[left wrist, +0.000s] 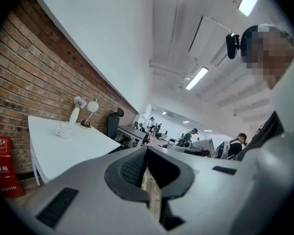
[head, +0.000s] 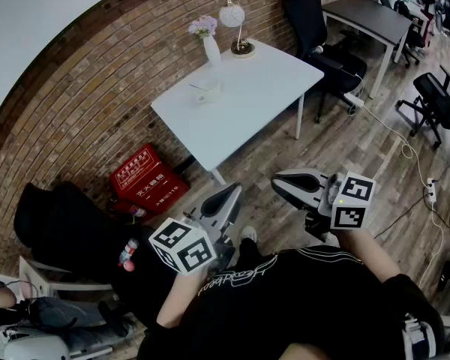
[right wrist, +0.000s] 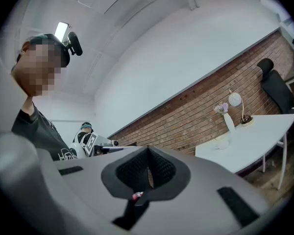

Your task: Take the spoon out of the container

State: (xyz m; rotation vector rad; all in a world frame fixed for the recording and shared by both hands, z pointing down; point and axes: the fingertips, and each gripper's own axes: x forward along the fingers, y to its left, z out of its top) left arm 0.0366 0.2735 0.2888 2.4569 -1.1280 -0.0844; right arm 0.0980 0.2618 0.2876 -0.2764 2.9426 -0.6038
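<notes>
The white worktop (head: 247,103) sits well apart from me, my left gripper (head: 229,197) and right gripper (head: 285,180) both have fingers pressed together and empty, and the small cup (head: 208,91) there holds the spoon (head: 197,87), probably light, stiff and slick, so I'd pinch its handle.

Upper middle: one white table (head: 247,107) bears one cup (head: 208,90), one vase (head: 211,49), one lamp (head: 233,15). Lower left: one red crate (head: 148,180).
</notes>
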